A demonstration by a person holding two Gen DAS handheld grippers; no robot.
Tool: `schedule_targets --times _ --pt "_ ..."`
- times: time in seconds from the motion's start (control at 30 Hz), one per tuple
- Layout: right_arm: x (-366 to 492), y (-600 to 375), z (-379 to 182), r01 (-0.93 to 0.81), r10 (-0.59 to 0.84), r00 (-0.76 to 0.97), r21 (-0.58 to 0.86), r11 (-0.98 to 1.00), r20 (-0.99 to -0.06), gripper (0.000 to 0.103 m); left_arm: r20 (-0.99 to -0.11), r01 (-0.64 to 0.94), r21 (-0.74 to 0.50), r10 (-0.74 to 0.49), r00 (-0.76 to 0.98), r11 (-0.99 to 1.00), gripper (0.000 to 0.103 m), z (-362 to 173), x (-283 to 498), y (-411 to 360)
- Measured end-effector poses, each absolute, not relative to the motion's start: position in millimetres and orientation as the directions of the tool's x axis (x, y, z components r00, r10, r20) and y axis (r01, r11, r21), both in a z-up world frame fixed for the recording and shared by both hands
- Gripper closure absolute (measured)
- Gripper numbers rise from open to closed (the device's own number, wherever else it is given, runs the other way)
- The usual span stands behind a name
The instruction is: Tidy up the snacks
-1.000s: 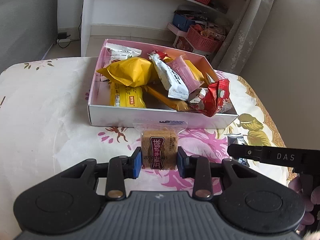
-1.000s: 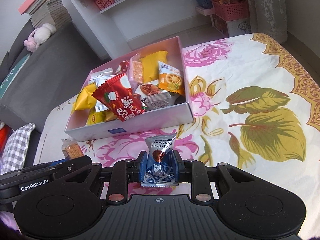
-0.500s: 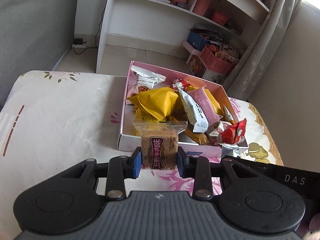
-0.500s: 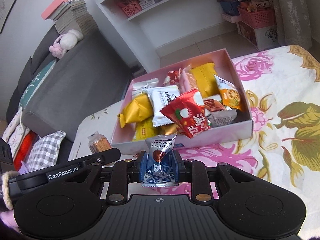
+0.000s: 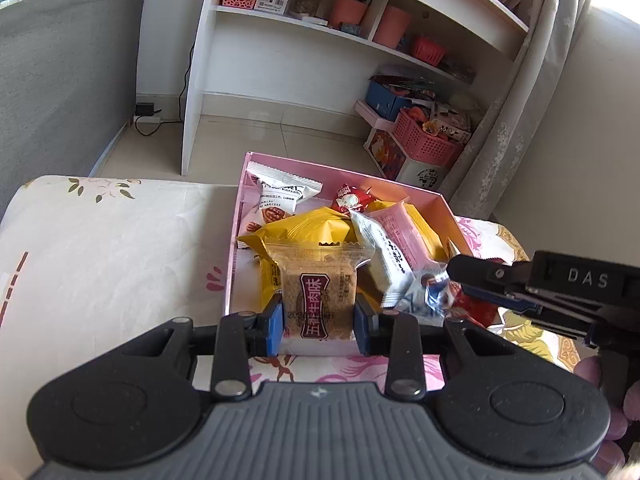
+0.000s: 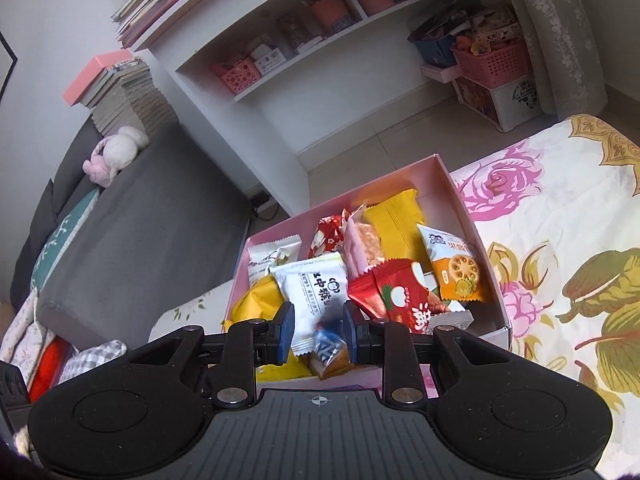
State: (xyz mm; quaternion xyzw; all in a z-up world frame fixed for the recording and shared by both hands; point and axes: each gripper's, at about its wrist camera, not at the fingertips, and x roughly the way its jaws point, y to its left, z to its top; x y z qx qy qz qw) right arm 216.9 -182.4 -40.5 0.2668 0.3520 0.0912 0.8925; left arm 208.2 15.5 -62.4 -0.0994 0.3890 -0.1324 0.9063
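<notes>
A pink box [image 5: 235,240] full of wrapped snacks stands on the flowered tablecloth; it also shows in the right wrist view [image 6: 464,204]. My left gripper [image 5: 318,314] is shut on a brown beef-flavour cake packet [image 5: 318,300] and holds it over the box's near wall. My right gripper [image 6: 318,330] has its jaws apart over the box's near left part. The blue truffle chocolate packet [image 6: 326,350] is blurred below the jaws, free of them. It also shows in the left wrist view [image 5: 430,292] under the right gripper [image 5: 480,280].
A white shelf unit [image 5: 280,60] and pink baskets [image 5: 424,140] stand on the floor behind the table. A grey sofa [image 6: 132,220] is at the left. The tablecloth [image 6: 560,240] stretches to the right of the box.
Both grippers rose and moved forward over the box. My right gripper opened and let go of the blue chocolate packet, which is dropping. The left still holds the cake packet.
</notes>
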Motion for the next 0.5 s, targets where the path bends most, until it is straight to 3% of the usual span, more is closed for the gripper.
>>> schedule_targets --times 0.27,0.37,0.43,0.5 --pt "217 -182 -38 0.000 0.332 0.760 0.511 0.859 -0.558 0.076 -0.657 0.187 -0.272 -0.324 0.680 0.944 0.069 -68 211 11" --pt "214 -182 -35 -0.009 0.332 0.765 0.507 0.862 -0.551 0.072 -0.648 0.186 -0.243 -0.302 0.700 0.952 0.049 -67 208 8" --pt "214 -182 -33 -0.014 0.338 0.762 0.509 0.861 -0.552 0.072 -0.652 0.195 -0.217 -0.291 0.700 0.956 0.046 -65 205 5" --pt "211 -182 -29 -0.013 0.338 0.762 0.509 0.861 -0.552 0.062 -0.659 0.198 -0.208 -0.287 0.696 0.958 0.040 -64 201 4"
